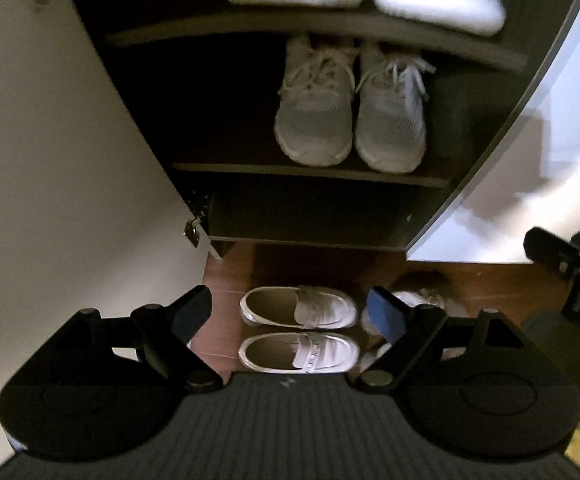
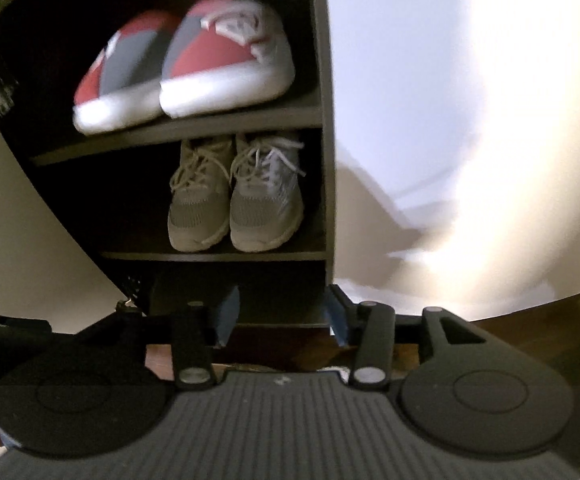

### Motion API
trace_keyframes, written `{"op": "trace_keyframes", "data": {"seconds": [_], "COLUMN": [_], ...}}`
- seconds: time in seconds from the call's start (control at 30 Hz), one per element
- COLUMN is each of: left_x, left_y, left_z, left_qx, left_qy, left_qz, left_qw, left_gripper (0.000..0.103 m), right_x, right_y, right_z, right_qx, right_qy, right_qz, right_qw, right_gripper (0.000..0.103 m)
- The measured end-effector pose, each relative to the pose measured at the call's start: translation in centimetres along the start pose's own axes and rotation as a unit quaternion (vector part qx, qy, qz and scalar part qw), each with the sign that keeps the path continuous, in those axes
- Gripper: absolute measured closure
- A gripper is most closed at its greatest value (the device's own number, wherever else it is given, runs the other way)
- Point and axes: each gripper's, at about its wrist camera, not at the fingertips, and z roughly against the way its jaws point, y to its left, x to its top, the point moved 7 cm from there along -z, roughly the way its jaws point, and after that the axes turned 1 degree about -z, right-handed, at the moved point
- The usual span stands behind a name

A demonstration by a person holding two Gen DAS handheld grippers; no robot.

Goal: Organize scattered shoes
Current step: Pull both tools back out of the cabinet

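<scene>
A pair of white loafers (image 1: 300, 328) lies side by side on the wood floor below my left gripper (image 1: 290, 312), which is open and empty above them. Another white shoe (image 1: 422, 300) lies to their right, partly hidden by the finger. In the open dark cabinet, grey laced sneakers (image 1: 350, 108) stand on the middle shelf and also show in the right wrist view (image 2: 235, 196). Red and grey sneakers (image 2: 185, 60) stand on the shelf above. My right gripper (image 2: 281, 312) is open and empty in front of the bottom shelf.
The cabinet's white door (image 1: 49, 160) stands open at the left. A white panel (image 2: 470, 120) flanks the cabinet on the right. The bottom shelf (image 1: 310, 212) is dark. The right gripper's body (image 1: 570, 268) shows at the right edge of the left wrist view.
</scene>
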Motion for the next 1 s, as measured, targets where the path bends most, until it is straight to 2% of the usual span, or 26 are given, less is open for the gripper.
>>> {"op": "trace_keyframes", "data": {"seconds": [0.07, 0.23, 0.37, 0.53, 0.7, 1.0], "left_x": [0.2, 0.4, 0.2, -0.6, -3.0, -7.3], "left_y": [0.0, -0.5, -0.8, -0.5, -0.9, -4.4], "left_z": [2.2, 7.6, 11.9, 15.6, 19.0, 23.3], "left_qx": [-0.005, -0.023, -0.01, -0.009, 0.008, 0.02], "left_qy": [-0.003, -0.012, -0.027, -0.04, -0.06, -0.075], "left_qz": [0.003, -0.004, -0.025, -0.002, 0.016, 0.014], "left_qw": [1.0, 0.9997, 0.9993, 0.9992, 0.998, 0.9969], "left_gripper": [0.016, 0.016, 0.016, 0.016, 0.016, 0.015], "right_x": [0.7, 2.7, 3.3, 3.3, 2.9, 0.5], "right_y": [0.2, 0.9, 1.1, 1.1, 0.1, -3.0], "right_z": [1.8, 7.6, 12.4, 16.1, 19.9, 25.8], "right_qx": [-0.004, -0.015, -0.014, -0.008, 0.011, 0.032], "right_qy": [-0.007, -0.04, -0.059, -0.059, -0.074, -0.091], "right_qz": [0.0, -0.015, -0.038, -0.042, -0.034, -0.03], "right_qw": [1.0, 0.999, 0.997, 0.997, 0.997, 0.995], "right_gripper": [0.057, 0.046, 0.039, 0.035, 0.033, 0.03]}}
